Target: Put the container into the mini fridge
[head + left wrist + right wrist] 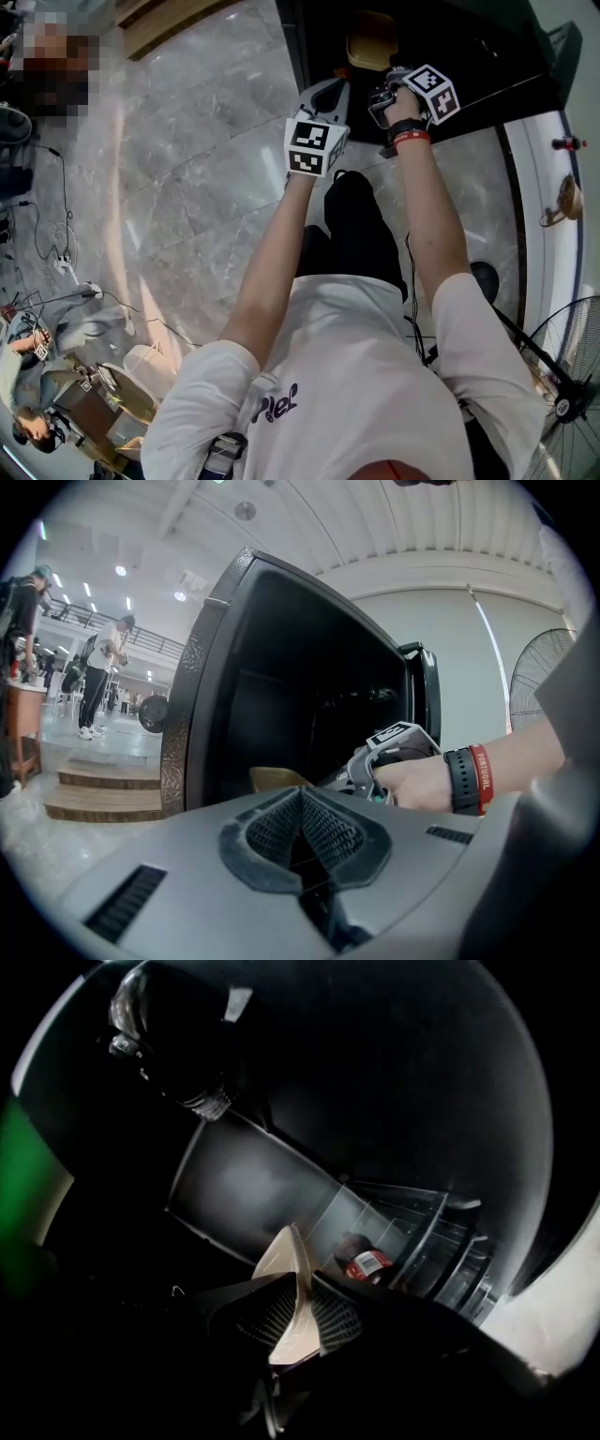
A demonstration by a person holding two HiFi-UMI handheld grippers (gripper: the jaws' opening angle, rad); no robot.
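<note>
We count two grippers: one left gripper and one right gripper. There is one container, one mini fridge and one red-labelled bottle. The right wrist carries two bands, one black band and one red band. We count one floor fan in the head view. In the left gripper view we make out two bystanders.

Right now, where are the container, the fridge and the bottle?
container (pixel 289 1254): right gripper view, its pale upper edge.
fridge (pixel 191 696): left gripper view, its front frame.
bottle (pixel 368 1263): right gripper view, its red label.
</note>
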